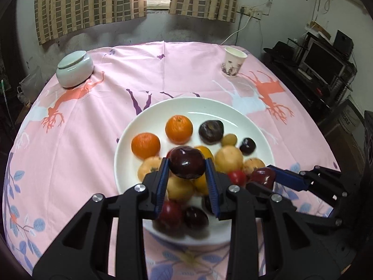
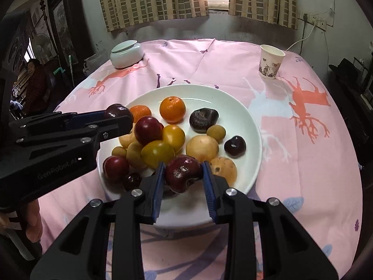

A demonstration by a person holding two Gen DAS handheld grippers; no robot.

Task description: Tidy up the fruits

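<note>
Left wrist view: both tongs clamp dark plums above a pink tablecloth [image 1: 163, 70] under checked curtains [image 1: 93, 4].

Left gripper [image 1: 187, 163] pointed steeply down, blue pads clamped on dark plum [image 1: 187, 162], both sides touching. Right gripper [image 2: 183, 171] likewise angled down, pads pinching dark red plum [image 2: 183, 172]. Grippers close together, side by side. Bare hand [image 2: 32, 224] gripped left handle.
</note>
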